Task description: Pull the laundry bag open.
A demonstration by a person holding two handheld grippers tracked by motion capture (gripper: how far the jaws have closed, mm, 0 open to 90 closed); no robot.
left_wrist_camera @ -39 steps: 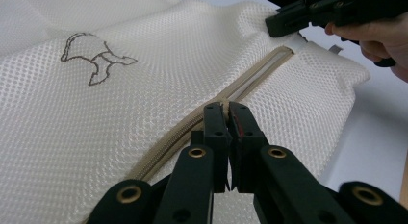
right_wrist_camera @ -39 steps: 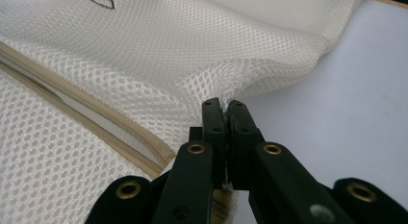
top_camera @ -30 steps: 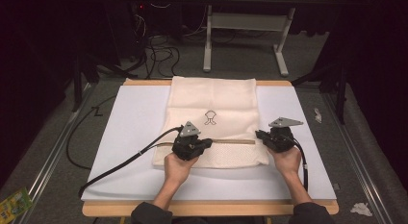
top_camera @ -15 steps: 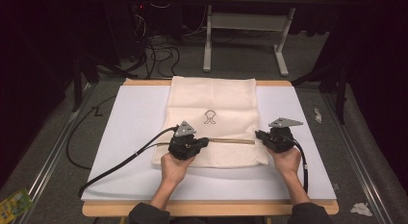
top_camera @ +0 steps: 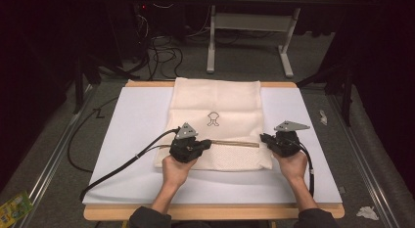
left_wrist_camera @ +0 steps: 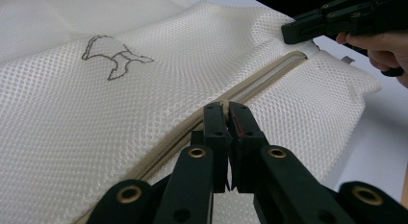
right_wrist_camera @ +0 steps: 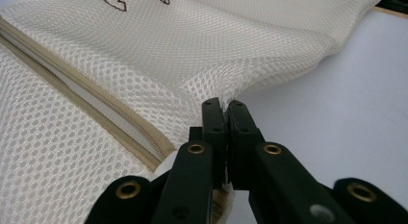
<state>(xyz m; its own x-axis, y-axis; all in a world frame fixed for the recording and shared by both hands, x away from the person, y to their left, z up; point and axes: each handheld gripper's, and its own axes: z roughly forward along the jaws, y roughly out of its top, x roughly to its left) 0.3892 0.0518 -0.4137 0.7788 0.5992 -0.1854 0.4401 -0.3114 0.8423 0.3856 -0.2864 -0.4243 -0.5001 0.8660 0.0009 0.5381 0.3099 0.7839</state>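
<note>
A cream mesh bag (top_camera: pixel 215 120) lies flat in the middle of the frame in the high view, on a white sheet (top_camera: pixel 122 135) that covers the surface. A small dark line drawing (top_camera: pixel 213 119) sits near the bag's centre, and a tan zipper (top_camera: pixel 235 143) runs across its lower part from left to right.

The left gripper (top_camera: pixel 204 144), held in the person's left hand (top_camera: pixel 174 170), sits at the lower left part of the bag, at the left end of the zipper. In the left gripper view its fingers (left_wrist_camera: pixel 215 119) are pressed together right on the zipper line (left_wrist_camera: pixel 192 123), with a bit of something pinched at the tips; it is too small to tell whether this is the pull or just the tape.

The right gripper (top_camera: pixel 264 138), held in the right hand (top_camera: pixel 293 164), is at the bag's right edge, level with the zipper's other end. In the right gripper view its fingers (right_wrist_camera: pixel 214 116) are closed tight on the mesh edge (right_wrist_camera: pixel 211 87), just beside the end of the zipper (right_wrist_camera: pixel 144 147), and the fabric is bunched up there.

A black cable (top_camera: pixel 127 162) trails from the left gripper toward the lower left of the frame.
</note>
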